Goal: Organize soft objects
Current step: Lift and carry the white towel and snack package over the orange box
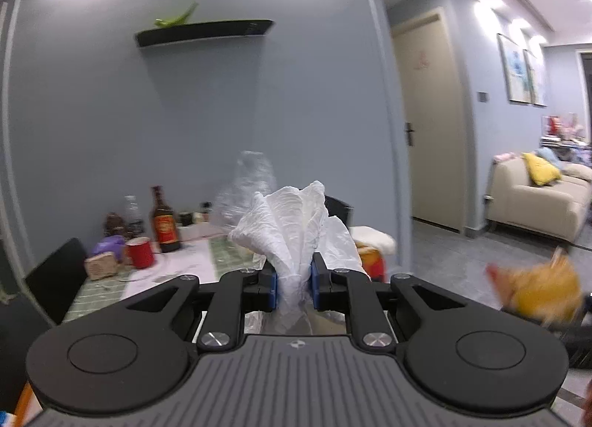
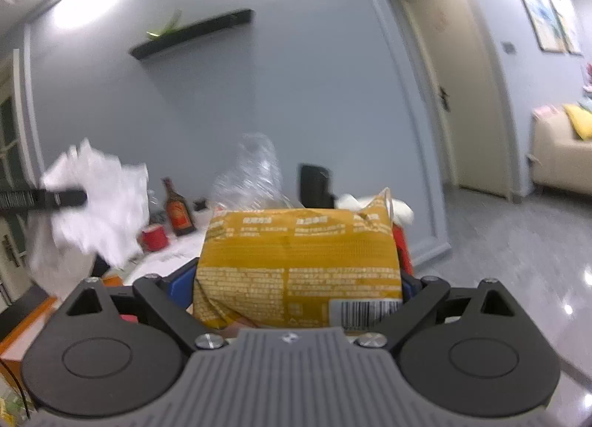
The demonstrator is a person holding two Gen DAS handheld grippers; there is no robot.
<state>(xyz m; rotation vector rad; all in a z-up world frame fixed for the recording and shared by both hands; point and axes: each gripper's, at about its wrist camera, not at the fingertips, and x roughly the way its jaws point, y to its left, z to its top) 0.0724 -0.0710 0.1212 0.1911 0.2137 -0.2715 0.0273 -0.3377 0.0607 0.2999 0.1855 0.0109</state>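
Observation:
My left gripper (image 1: 293,286) is shut on a bunch of crumpled white tissue paper (image 1: 285,227), which fans upward from between the blue pads, lifted above the table. The same tissue (image 2: 100,205) shows blurred at the left of the right wrist view, with the left gripper's black fingers (image 2: 59,197) across it. My right gripper (image 2: 296,286) is shut on a yellow snack packet (image 2: 299,271) with printed text and a barcode, held level in the air. That packet (image 1: 536,290) appears blurred at the right edge of the left wrist view.
A table with a patterned cloth (image 1: 177,271) holds a brown sauce bottle (image 1: 164,223), a red cup (image 1: 140,251), a clear plastic bottle (image 1: 133,216) and a crumpled clear plastic bag (image 1: 248,190). A black chair (image 1: 55,275) stands at its left. A sofa (image 1: 536,201) sits far right.

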